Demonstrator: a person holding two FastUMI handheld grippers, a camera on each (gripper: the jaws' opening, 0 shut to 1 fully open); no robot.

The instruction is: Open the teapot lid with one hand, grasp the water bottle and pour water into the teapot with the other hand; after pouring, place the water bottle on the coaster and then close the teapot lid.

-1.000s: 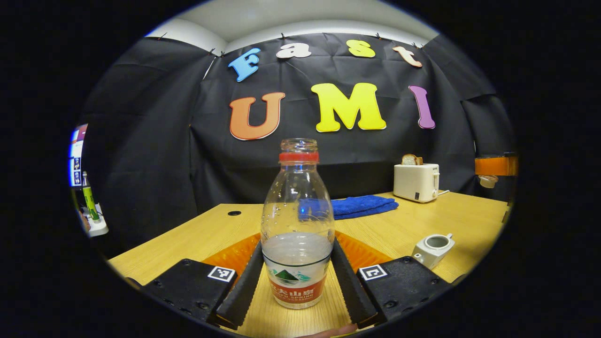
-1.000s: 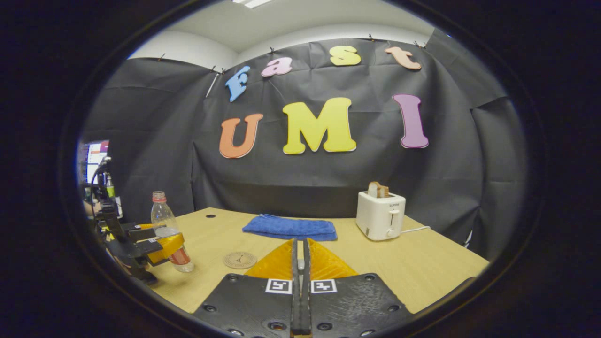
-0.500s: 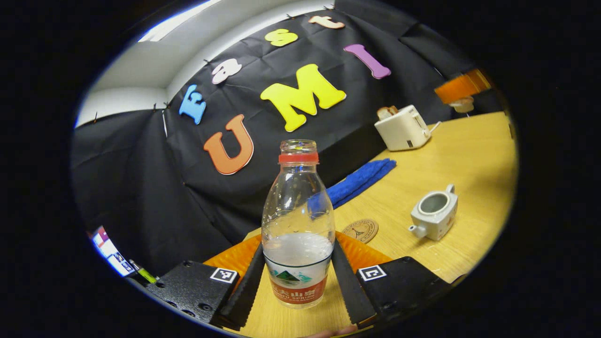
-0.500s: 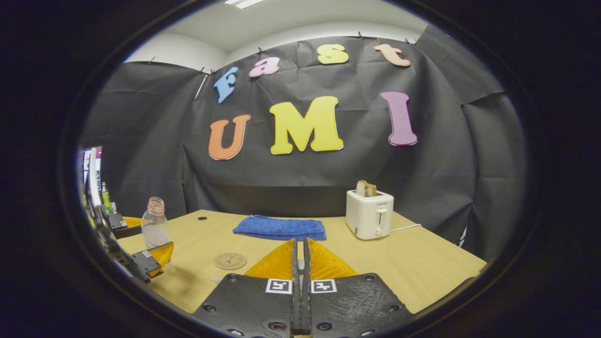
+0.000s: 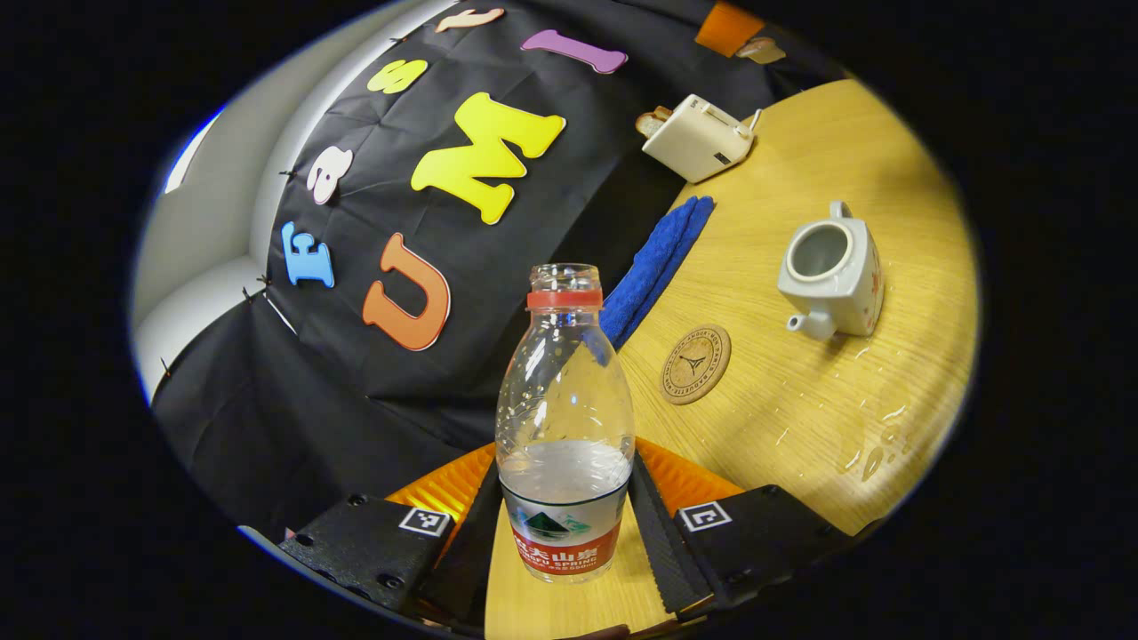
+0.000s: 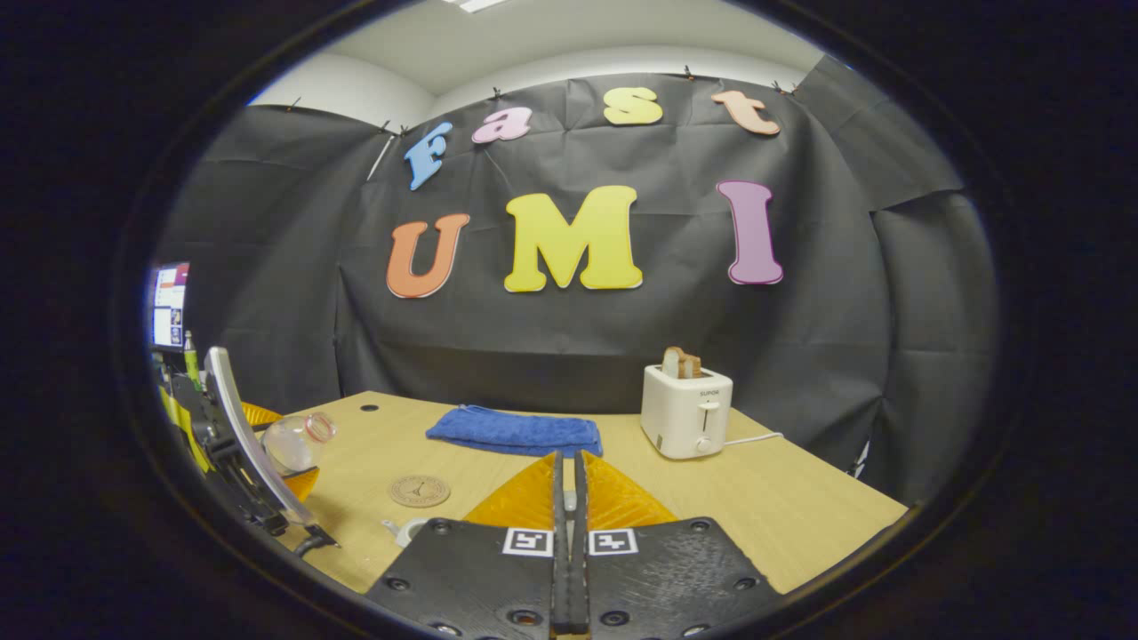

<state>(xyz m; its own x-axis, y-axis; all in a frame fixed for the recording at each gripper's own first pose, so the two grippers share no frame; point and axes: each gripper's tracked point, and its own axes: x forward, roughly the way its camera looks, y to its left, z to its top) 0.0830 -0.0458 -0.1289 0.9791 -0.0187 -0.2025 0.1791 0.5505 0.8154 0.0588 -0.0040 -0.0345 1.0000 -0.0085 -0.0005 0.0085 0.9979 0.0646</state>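
One clear plastic water bottle (image 5: pixel 564 418) with a red neck ring, uncapped and partly full, is sitting clamped between the left gripper (image 5: pixel 564 533) fingers, tilting toward one open white ceramic teapot (image 5: pixel 831 280) on the wooden table (image 5: pixel 800 400). One round cork coaster (image 5: pixel 695 364) is lying between them. The bottle's label is too small to read. The right gripper (image 6: pixel 565 533) is holding its fingers pressed together; whether they are pinching anything, I cannot tell.

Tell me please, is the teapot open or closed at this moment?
Open. In the left gripper view the teapot stands on the table with no lid on it, and its round mouth shows a hollow inside.
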